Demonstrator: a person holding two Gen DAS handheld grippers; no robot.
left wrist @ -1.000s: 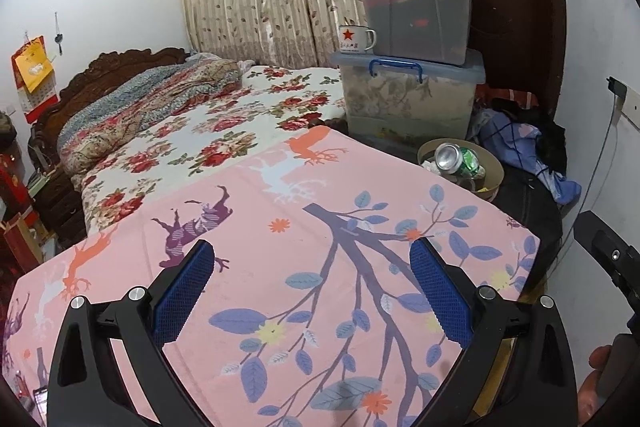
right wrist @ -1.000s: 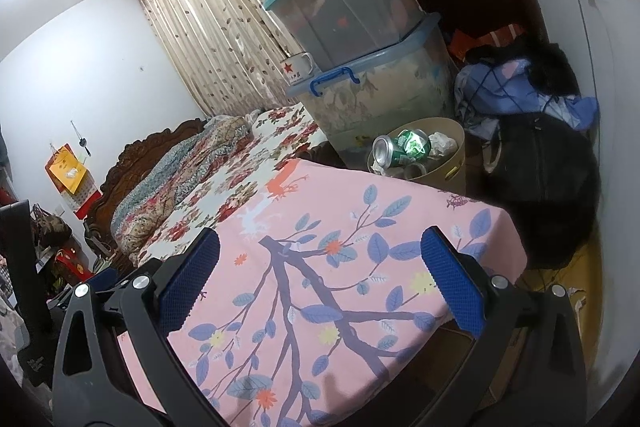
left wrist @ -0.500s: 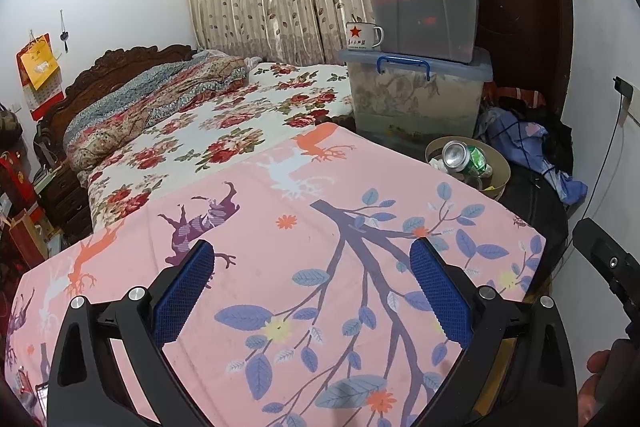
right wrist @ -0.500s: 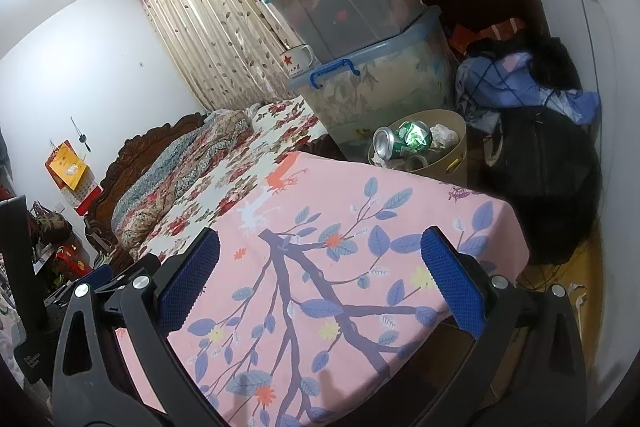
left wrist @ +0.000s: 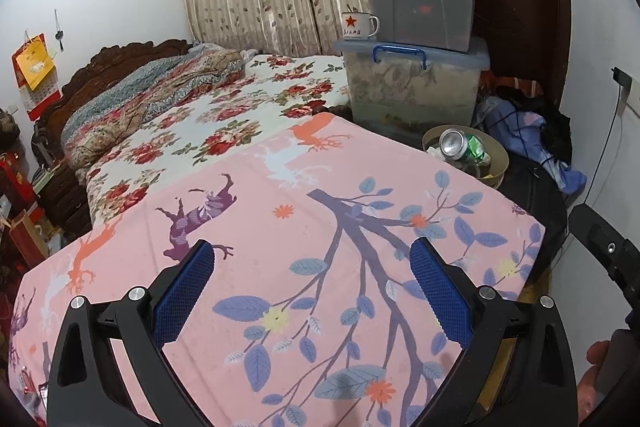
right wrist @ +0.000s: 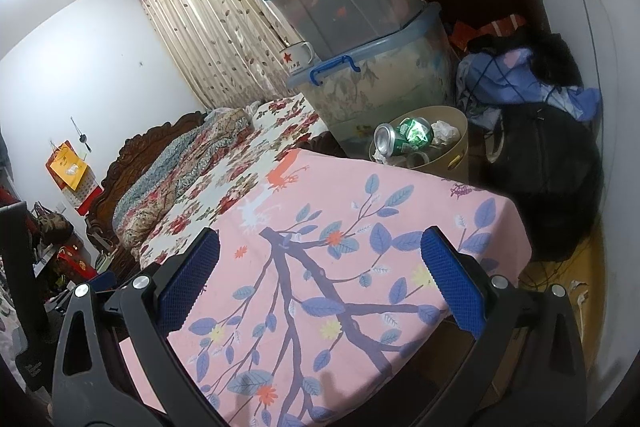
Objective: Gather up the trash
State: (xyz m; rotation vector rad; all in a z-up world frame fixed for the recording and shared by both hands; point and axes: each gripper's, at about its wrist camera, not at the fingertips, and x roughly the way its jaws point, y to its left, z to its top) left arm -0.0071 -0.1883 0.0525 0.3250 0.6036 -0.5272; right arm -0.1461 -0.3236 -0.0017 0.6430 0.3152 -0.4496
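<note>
A round tan trash bin (left wrist: 498,163) (right wrist: 456,147) stands on the floor past the far corner of a pink leaf-print table (left wrist: 320,267) (right wrist: 340,267). It holds a green drink can (left wrist: 460,147) (right wrist: 396,141), a second crushed green can (right wrist: 418,131) and crumpled white paper (right wrist: 444,131). My left gripper (left wrist: 312,267) is open and empty above the table's near side. My right gripper (right wrist: 320,259) is open and empty above the table. The right gripper's body shows at the right edge of the left wrist view (left wrist: 604,251).
Stacked clear storage boxes (left wrist: 416,27) (right wrist: 360,39) with a white enamel mug (left wrist: 358,25) stand behind the bin. A floral bed (left wrist: 200,115) lies to the left. Clothes and a black bag (right wrist: 548,155) are piled by the right wall. Curtains hang at the back.
Both cameras have drifted a little, with the scene shifting slightly in each view. Both grippers stay open and empty.
</note>
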